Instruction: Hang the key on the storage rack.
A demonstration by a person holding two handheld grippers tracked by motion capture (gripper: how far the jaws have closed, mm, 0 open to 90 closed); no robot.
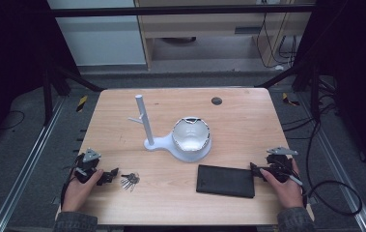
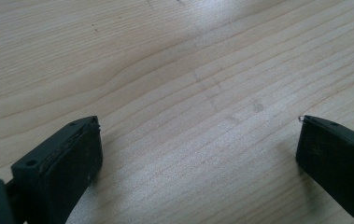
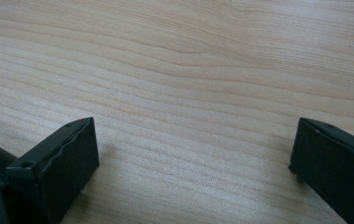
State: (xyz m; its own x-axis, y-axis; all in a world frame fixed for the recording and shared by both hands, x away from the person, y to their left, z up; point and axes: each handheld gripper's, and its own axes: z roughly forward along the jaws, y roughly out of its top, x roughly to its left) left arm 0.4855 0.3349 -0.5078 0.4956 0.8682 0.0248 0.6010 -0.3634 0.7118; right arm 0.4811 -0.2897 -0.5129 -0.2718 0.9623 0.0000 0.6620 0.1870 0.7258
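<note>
Reaching for the keys (image 1: 130,180) looks like the step: slide the left gripper (image 1: 109,175) right, low, jaws straddling the bunch before closing. Keys lie just beside it; wallet (image 1: 226,181) touches the right gripper (image 1: 255,170). Both hands rest low on the table (image 1: 238,121), 2 jaw pairs wide apart, empty.

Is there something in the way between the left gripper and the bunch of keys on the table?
Nothing visible stands between them. The left gripper points at the keys, which lie just beside its tips on bare wood. Its jaws are open and empty.
</note>
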